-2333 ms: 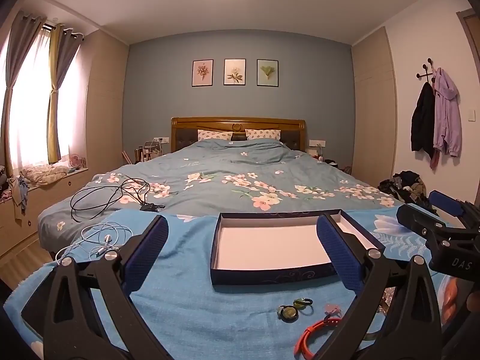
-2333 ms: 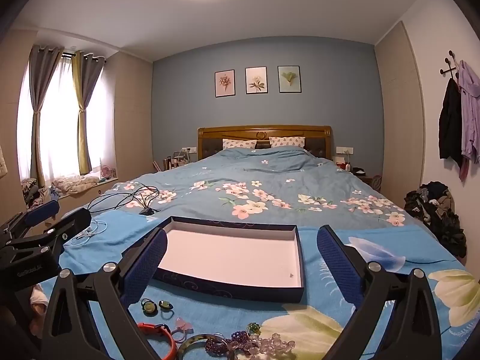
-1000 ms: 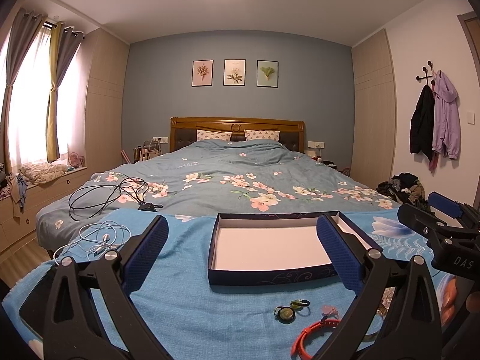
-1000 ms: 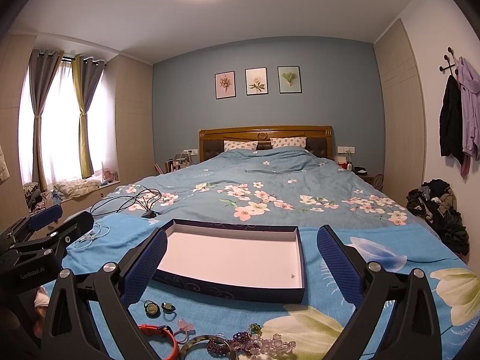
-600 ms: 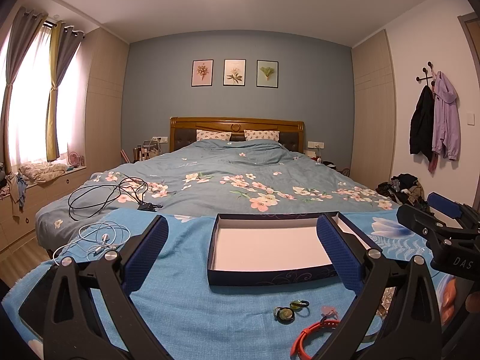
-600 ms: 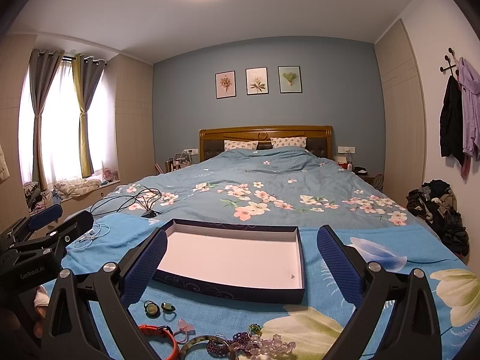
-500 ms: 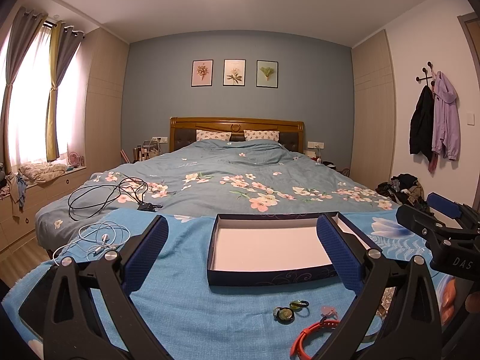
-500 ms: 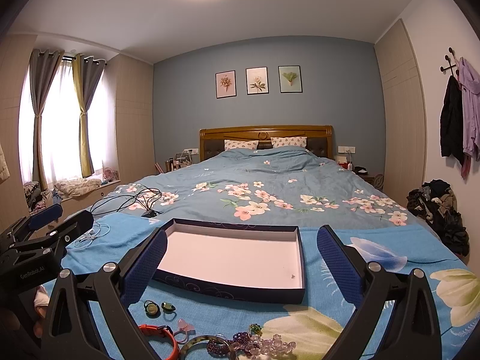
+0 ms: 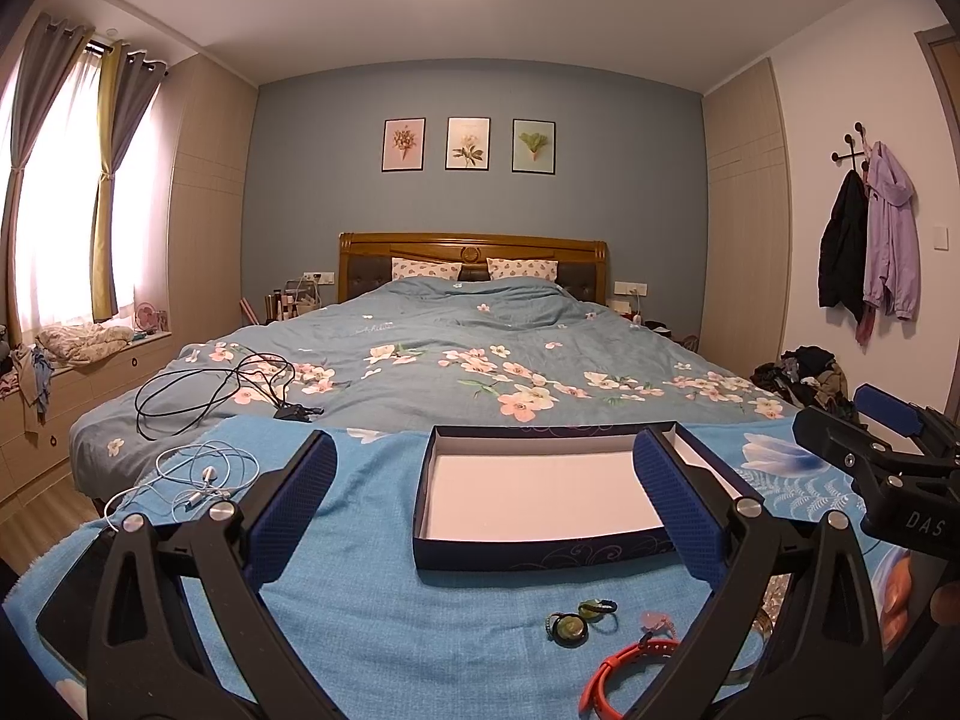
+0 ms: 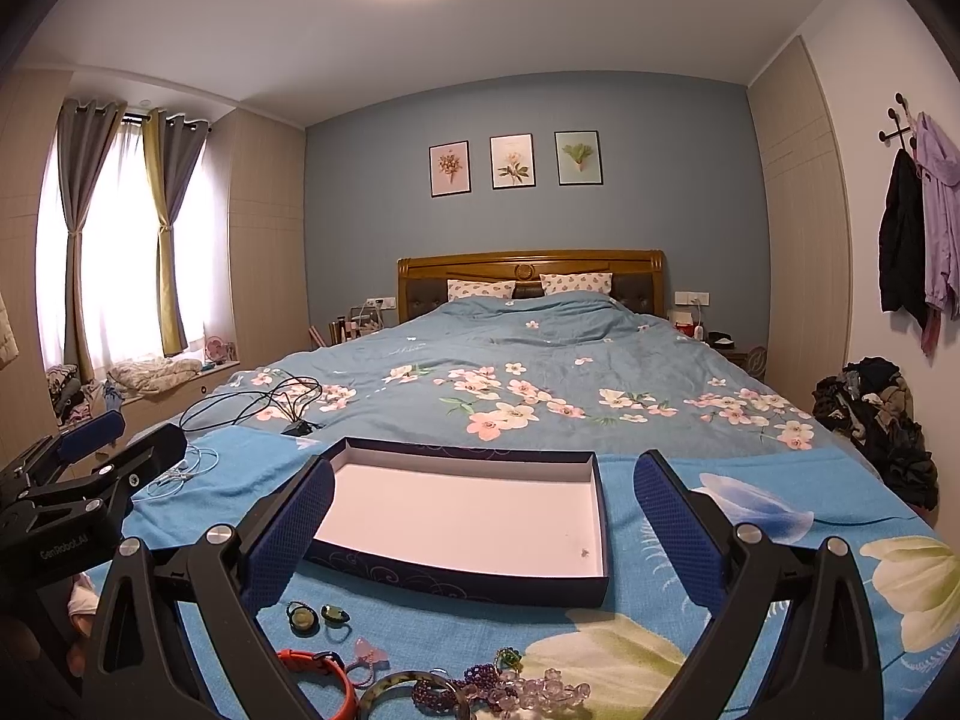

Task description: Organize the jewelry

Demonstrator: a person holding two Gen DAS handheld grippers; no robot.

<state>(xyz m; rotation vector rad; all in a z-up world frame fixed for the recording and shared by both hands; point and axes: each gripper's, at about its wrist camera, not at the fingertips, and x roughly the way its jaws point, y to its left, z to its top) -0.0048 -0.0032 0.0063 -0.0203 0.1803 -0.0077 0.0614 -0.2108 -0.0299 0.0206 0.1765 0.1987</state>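
An empty dark blue box [image 9: 543, 501] with a white inside sits on a bright blue cloth [image 9: 384, 618] at the foot of the bed; it also shows in the right wrist view [image 10: 462, 516]. In front of it lie two green rings [image 10: 315, 618], an orange bracelet [image 10: 324, 669], a pink piece [image 10: 369, 654], a tortoiseshell bangle [image 10: 396, 684] and purple and clear beads [image 10: 516, 684]. The rings [image 9: 579, 621] and orange bracelet [image 9: 624, 669] also show in the left wrist view. My left gripper [image 9: 483, 516] and right gripper [image 10: 483, 525] are both open, empty, held above the cloth.
Black cables [image 9: 222, 387] and white earphones [image 9: 201, 477] lie on the bed to the left. The flowered bed [image 9: 480, 360] stretches behind the box. Clothes lie piled on the floor at right [image 10: 882, 420]. A window bench [image 9: 84, 339] runs along the left wall.
Both views have risen very slightly. The jewelry and box have not moved and both grippers stay open.
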